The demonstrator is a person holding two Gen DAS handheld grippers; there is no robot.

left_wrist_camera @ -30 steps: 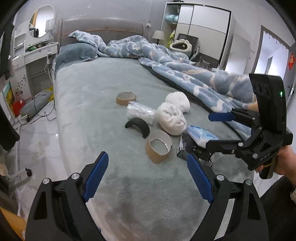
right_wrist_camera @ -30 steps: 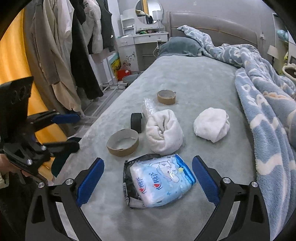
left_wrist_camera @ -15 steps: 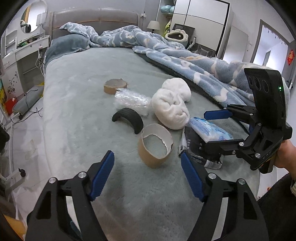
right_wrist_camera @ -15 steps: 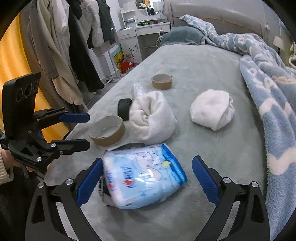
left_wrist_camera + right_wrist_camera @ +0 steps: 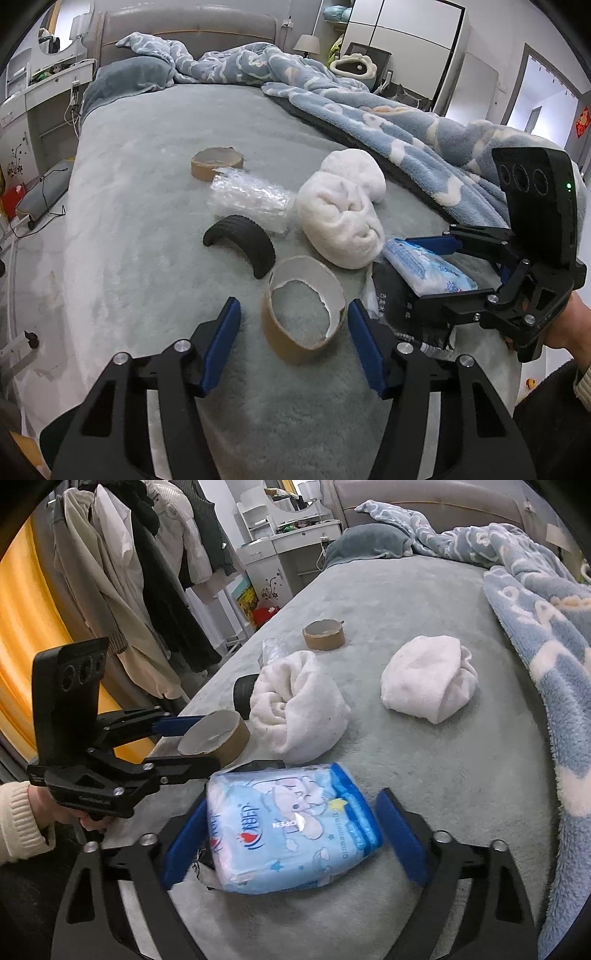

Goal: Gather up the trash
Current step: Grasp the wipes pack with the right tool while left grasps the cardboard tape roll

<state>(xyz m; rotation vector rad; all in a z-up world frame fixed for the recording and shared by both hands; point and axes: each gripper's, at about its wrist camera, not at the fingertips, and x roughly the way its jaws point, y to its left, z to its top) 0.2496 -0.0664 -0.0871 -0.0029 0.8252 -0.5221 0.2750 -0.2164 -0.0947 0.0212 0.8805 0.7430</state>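
A grey plush bed cover point(image 5: 155, 229) is carrying everything, its short pile looking soft and faintly matted. Near its foot edge a torn cardboard tape ring point(image 5: 303, 314) is lying open side up: brown outside, pale ragged paper peeling along the inner rim. The left gripper point(image 5: 293, 328) is straddling it, blue pads on black fingers; its jaws have just been closing, with the ring between them and a gap showing on each side, so they are not yet pressing it.

Just beside the ring, toward the foot corner, a glossy light-blue plastic pack of wipes point(image 5: 291, 827) with cartoon print is resting on a crumpled black bag point(image 5: 391, 291). The right gripper point(image 5: 291, 842) is bracketing the pack, its jaws having just been closing; they are standing fairly wide, the left pad close against the pack, the right one apart from it.

Further up the bed a curved black ribbed rubber piece point(image 5: 243, 240) is lying next to crinkled clear plastic film point(image 5: 251, 197). Two rolled white terry towels point(image 5: 299, 709) point(image 5: 428, 679) are sitting toward the middle, and a second cardboard ring point(image 5: 323, 635) is beyond them. A fleecy blue-and-white blanket point(image 5: 546, 635) is bunching along the far side edge.
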